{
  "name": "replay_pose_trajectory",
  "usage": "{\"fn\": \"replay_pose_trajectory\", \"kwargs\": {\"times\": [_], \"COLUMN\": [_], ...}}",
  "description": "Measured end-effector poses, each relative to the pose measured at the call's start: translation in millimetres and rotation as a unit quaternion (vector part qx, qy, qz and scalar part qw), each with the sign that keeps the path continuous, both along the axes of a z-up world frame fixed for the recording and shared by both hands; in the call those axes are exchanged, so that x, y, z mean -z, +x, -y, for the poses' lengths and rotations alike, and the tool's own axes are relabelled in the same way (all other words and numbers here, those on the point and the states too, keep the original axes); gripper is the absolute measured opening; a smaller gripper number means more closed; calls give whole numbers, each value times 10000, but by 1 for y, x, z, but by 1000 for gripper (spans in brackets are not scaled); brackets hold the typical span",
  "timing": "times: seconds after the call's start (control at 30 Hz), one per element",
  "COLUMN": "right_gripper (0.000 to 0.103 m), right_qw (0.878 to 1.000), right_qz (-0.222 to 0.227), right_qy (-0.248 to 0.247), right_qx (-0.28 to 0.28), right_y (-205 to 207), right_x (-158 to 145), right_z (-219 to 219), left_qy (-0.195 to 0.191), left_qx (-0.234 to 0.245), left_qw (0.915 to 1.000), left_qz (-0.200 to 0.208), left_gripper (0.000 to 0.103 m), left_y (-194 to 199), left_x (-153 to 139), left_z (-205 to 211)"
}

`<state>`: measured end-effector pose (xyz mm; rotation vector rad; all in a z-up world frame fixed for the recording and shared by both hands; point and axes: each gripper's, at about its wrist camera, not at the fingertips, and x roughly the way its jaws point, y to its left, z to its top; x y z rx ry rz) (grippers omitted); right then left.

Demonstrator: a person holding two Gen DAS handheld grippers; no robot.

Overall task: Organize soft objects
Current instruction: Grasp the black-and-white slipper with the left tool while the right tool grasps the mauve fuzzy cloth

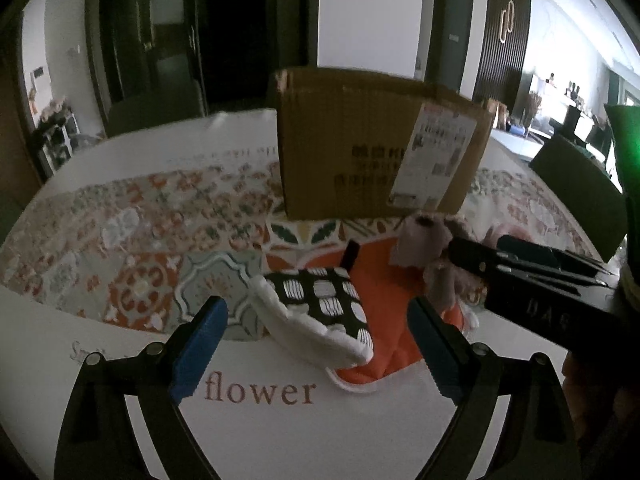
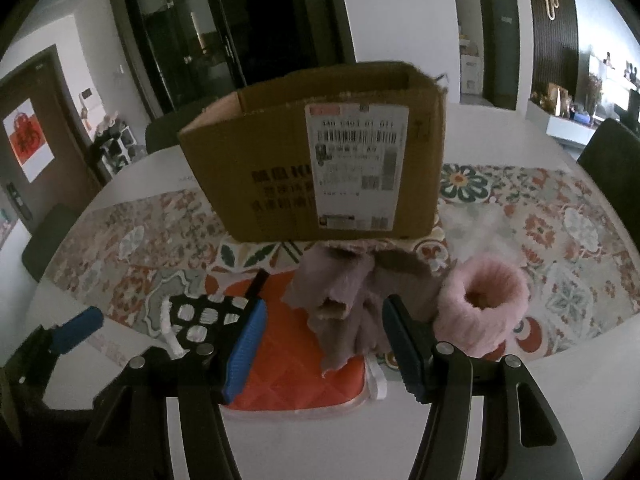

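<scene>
A black-and-white checked pad (image 1: 320,300) with a fluffy white rim lies on an orange quilted mat (image 1: 380,280). My left gripper (image 1: 316,344) hovers just before it, jaws wide open and touching nothing. A crumpled mauve cloth (image 2: 344,300) lies on the same orange mat (image 2: 288,360), in front of the cardboard box (image 2: 320,160). My right gripper (image 2: 324,350) is open around the cloth's near end, its pads clear of it. A fuzzy pink roll (image 2: 484,300) stands to the right. The right gripper's fingers (image 1: 472,258) show beside the mauve cloth (image 1: 424,240).
The open cardboard box (image 1: 372,144) stands on a patterned runner (image 1: 140,240) across a white table (image 1: 260,432) printed with "flower". A left gripper fingertip (image 2: 80,328) shows beside the checked pad (image 2: 204,316). Dark chairs (image 2: 612,168) ring the table.
</scene>
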<state>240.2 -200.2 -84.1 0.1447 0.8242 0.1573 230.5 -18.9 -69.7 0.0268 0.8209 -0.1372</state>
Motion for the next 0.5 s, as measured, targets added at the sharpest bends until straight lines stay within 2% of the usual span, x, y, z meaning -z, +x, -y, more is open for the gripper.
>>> {"fn": "replay_pose_trajectory", "kwargs": {"times": [0.2,0.5], "right_gripper": [61,61], "right_qw": [9998,9990], "right_qz": [-217,-436], "right_qy": [-10,16], "right_qx": [40,2], "right_y": [12,33], "right_x": [18,38], "right_z": [3,2], "left_qy": [-18,-242], "left_qx": [-8,-112], "left_qw": [9994,9967], "left_qz": [-334,-768], "left_gripper": [92,92], "left_y": [9,27], "left_x": [24,50], "left_z": [4,3]}}
